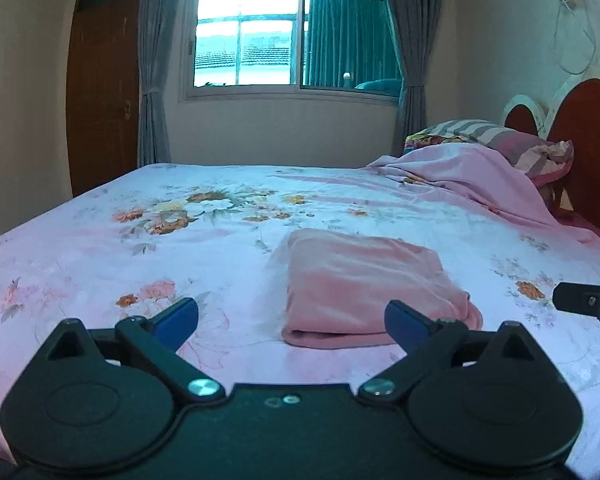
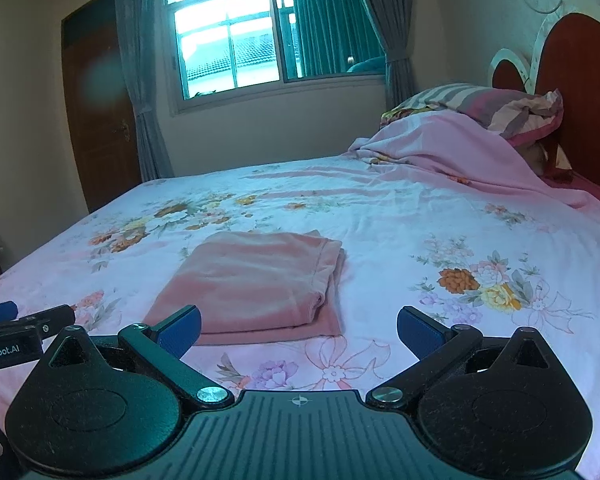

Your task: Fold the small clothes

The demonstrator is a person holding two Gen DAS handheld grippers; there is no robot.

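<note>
Pink garment (image 1: 364,284) lies folded into a neat rectangle on the bed (image 1: 100,248). Left gripper (image 1: 292,322) and right gripper (image 2: 299,330), both released, hover just short of it; folding appears complete.

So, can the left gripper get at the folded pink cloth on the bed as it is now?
Probably yes. The left gripper is open and faces the folded pink cloth on the bedsheet, with nothing lying between them. The right gripper stays off to the side.
</note>
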